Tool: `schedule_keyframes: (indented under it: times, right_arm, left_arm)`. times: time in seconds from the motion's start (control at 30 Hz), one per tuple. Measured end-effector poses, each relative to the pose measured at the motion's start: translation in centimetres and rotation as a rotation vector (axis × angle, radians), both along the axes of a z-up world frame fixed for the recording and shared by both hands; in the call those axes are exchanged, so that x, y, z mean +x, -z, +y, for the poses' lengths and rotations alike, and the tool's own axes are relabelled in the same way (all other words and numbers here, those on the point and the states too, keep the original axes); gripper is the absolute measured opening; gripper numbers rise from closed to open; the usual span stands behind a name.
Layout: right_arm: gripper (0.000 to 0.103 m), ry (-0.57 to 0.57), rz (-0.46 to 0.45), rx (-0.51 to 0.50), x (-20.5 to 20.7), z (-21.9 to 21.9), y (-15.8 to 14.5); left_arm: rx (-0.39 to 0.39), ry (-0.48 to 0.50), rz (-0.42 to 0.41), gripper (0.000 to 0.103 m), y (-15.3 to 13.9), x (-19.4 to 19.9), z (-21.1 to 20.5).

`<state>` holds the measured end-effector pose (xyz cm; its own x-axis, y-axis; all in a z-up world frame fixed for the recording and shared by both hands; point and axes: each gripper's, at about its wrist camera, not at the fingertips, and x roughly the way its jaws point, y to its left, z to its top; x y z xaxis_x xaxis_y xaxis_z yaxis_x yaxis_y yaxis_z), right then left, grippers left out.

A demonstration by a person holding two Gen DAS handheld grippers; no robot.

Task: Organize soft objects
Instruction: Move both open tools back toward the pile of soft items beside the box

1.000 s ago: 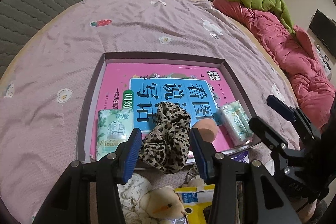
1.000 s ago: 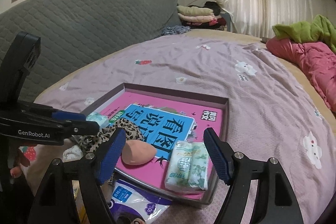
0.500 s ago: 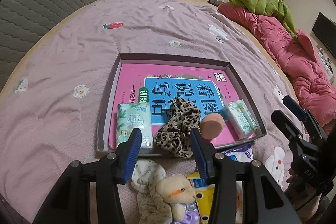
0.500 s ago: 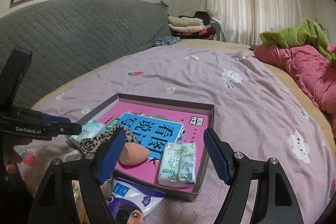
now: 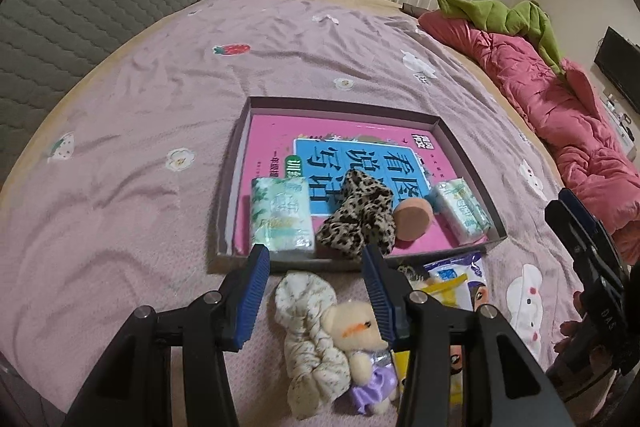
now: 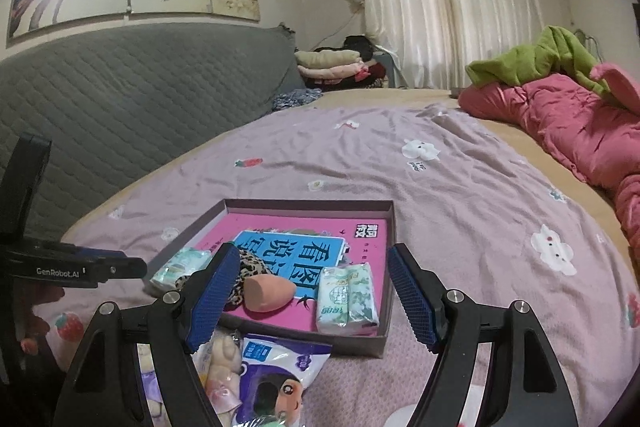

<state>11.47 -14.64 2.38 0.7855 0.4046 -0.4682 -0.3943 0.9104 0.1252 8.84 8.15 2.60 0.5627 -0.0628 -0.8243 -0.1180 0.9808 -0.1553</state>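
A shallow grey box (image 5: 236,163) lies on the bed with a pink book inside. On the book rest a leopard scrunchie (image 5: 356,215), a peach sponge (image 5: 412,219) and two tissue packs (image 5: 280,215) (image 5: 460,209). My left gripper (image 5: 316,291) hovers open just short of the box's near wall. Below it lie a plush toy (image 5: 360,331) and a floral cloth (image 5: 308,331), untouched. My right gripper (image 6: 308,291) is open and holds nothing; past its fingers lie the sponge (image 6: 268,293) and a tissue pack (image 6: 346,297).
A cartoon-printed packet (image 6: 280,375) and a yellow packet lie in front of the box. A pink quilt (image 5: 560,107) with a green garment runs along the right side. A grey padded headboard (image 6: 120,99) and folded clothes (image 6: 332,65) stand at the far end.
Both grippers have drawn back and up from the box. The scrunchie stays in the box, now beyond the left fingers, and the plush toy has come into view between them.
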Motion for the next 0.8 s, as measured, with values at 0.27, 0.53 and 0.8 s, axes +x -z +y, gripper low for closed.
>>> schedule_keyframes:
  times: [0.27, 0.53, 0.8]
  right_arm:
    - [0.078, 0.012, -0.013, -0.029, -1.8, 0.4, -0.3]
    - [0.078, 0.012, -0.004, -0.052, -4.0, 0.2, -0.4]
    - [0.078, -0.028, 0.023, -0.053, -6.2, 0.8, -0.3]
  left_arm:
    - [-0.018, 0.006, -0.013, 0.048, -0.5, -1.0, 0.3]
    - [-0.017, 0.025, -0.006, 0.048, -0.8, -1.8, 0.0]
    - [-0.022, 0.033, 0.003, 0.048, -0.9, -3.3, 0.1]
